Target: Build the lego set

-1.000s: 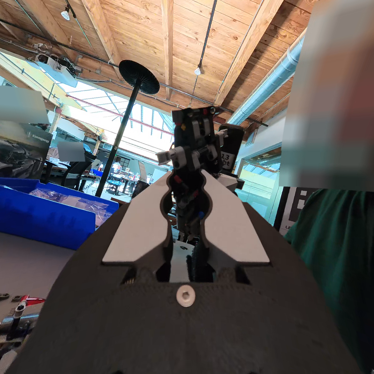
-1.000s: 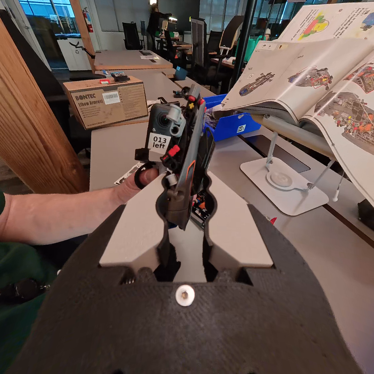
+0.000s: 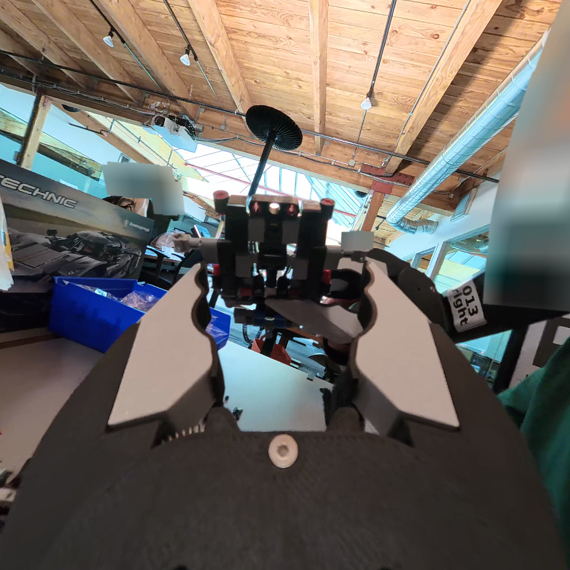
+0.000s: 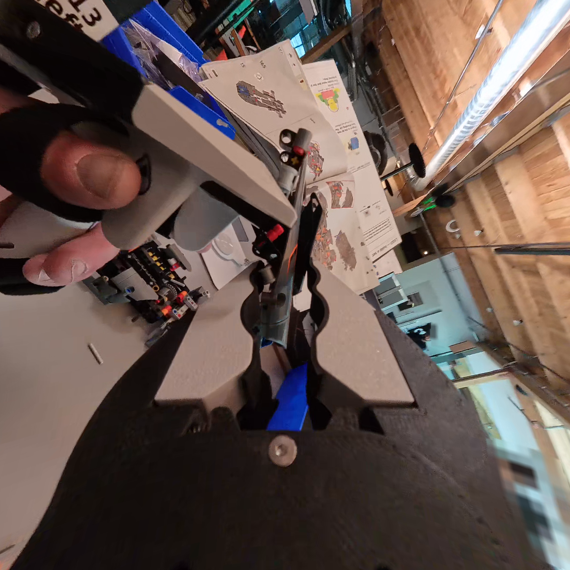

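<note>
So my left gripper [image 3: 282,279] has its jaws spread wide right now, nothing pinched between them, camera tilted up at the wooden plank ceiling [image 3: 308,61]. Over at about 9 o'clock in the left wrist view there's the blue plastic parts bin [image 3: 89,311] with clear bags in it, sitting on the grey table [image 3: 43,398]. Dead ahead at 12 o'clock, just past my left fingertips, floats the black and grey lego assembly with red pins [image 3: 271,253], broadside to that camera, and it doesn't look like the left fingers are touching it. At 3 o'clock you can see the right gripper coming in from the side. Switching to the right wrist view, which is rolled way over: my right gripper [image 4: 285,296] is clamped on the lower end of that lego assembly [image 4: 288,246], seen edge-on here. At 10 o'clock a second dark lego chunk with yellow and orange bits [image 4: 148,277] lies on the table, and the open instruction booklet [image 4: 339,191] stands behind at 12 to 1 o'clock.
</note>
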{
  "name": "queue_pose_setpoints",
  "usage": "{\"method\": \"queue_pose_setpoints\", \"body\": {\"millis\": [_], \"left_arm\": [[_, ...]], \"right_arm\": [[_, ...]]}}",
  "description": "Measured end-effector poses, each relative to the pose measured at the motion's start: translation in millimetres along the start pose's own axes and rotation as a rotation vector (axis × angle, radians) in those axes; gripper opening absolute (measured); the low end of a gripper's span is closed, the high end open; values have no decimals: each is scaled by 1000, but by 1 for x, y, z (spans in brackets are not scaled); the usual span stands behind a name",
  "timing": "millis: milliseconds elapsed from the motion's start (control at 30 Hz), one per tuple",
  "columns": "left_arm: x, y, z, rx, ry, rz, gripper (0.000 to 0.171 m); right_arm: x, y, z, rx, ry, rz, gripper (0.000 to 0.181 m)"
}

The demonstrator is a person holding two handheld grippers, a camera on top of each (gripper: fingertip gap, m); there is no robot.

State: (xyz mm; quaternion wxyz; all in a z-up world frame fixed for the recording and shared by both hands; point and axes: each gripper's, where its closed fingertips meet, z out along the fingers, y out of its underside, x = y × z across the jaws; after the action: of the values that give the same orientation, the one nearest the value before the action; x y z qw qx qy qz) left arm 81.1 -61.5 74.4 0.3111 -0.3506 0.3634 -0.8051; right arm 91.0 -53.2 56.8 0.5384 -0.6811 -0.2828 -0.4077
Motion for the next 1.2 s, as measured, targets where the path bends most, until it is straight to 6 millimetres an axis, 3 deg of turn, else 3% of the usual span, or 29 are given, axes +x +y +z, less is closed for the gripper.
{"method": "queue_pose_setpoints", "body": {"millis": [267, 433, 833, 967, 1200], "left_arm": [[5, 5, 5, 7, 43, -26, 99], [0, 4, 3, 27, 39, -55, 79], [-7, -4, -7, 127, 133, -239, 76], [-10, -7, -10, 120, 136, -236, 76], [-10, -16, -17, 156, 168, -235, 76]], "right_arm": [[1, -2, -2, 12, 19, -38, 26], [0, -11, -5, 44, 25, -26, 26], [-4, -20, -2, 54, 4, 14, 35], [-2, -25, -10, 104, -33, 80, 43], [5, -15, -32, 203, -139, 315, 57]]}}
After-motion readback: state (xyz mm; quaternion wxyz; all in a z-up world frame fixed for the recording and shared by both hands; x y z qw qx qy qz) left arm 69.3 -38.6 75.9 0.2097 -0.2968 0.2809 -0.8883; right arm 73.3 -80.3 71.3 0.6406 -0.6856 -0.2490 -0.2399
